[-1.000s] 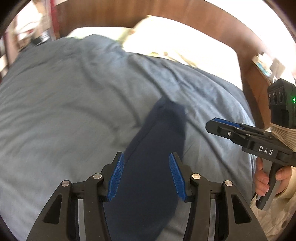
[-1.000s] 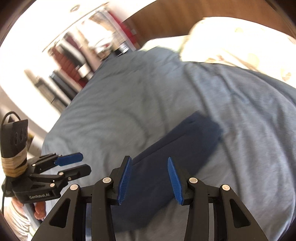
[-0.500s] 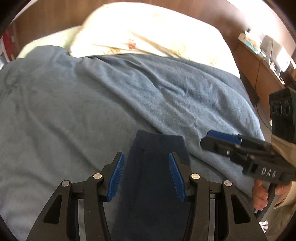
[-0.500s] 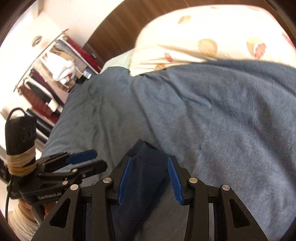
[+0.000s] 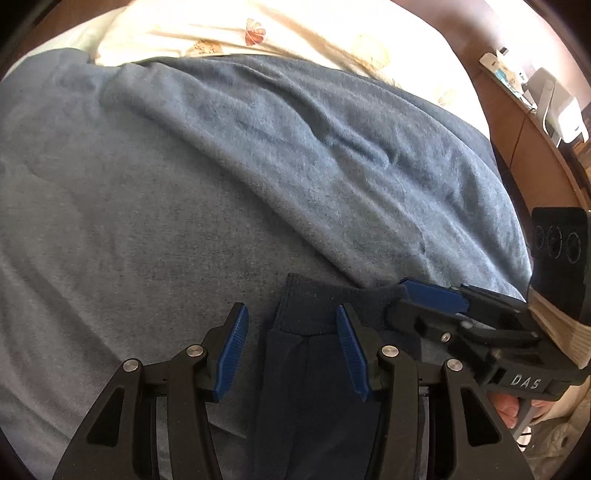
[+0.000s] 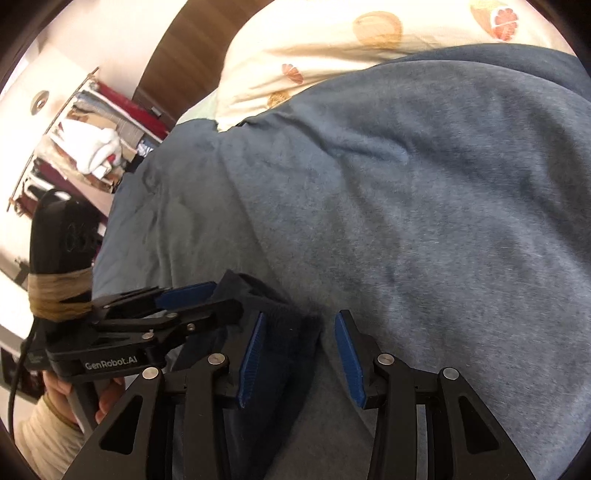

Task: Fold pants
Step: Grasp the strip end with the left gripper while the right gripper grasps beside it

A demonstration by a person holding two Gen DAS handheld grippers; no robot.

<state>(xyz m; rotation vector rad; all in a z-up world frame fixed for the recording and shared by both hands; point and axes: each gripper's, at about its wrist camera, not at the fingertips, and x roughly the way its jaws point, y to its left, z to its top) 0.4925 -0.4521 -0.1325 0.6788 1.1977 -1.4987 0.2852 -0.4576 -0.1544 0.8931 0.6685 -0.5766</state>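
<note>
A: Left tongs (image 5: 290,345), what have you got?

B: I read them wide, nothing between the blue pads (image 5: 232,349). The pants (image 5: 314,373) lie flat under the gap, nearer the right-hand pad.

A: Right tongs?

B: Right tongs (image 6: 299,352) also wide, also holding nothing. The pants (image 6: 275,354) sit under their left pad; the rest of the gap is over blanket.

A: How do the pants run?

B: Long axis straight away from me, along the fingers. Ribbed band end points far, toward the pillow (image 5: 295,29); the other end drops out of view beneath the tongs. Dark navy, narrow strip.

A: The two tools together?

B: Close. In the left view the right tongs (image 5: 406,299) come in from the right with their tip at the band's right corner; I can't tell if they touch it. In the right view the left tongs (image 6: 221,295) reach in from the left over the band.

A: Beyond that?

B: Blue blanket (image 5: 184,192) under everything, creased diagonally. Wooden headboard (image 6: 184,48) behind the pillow.
</note>
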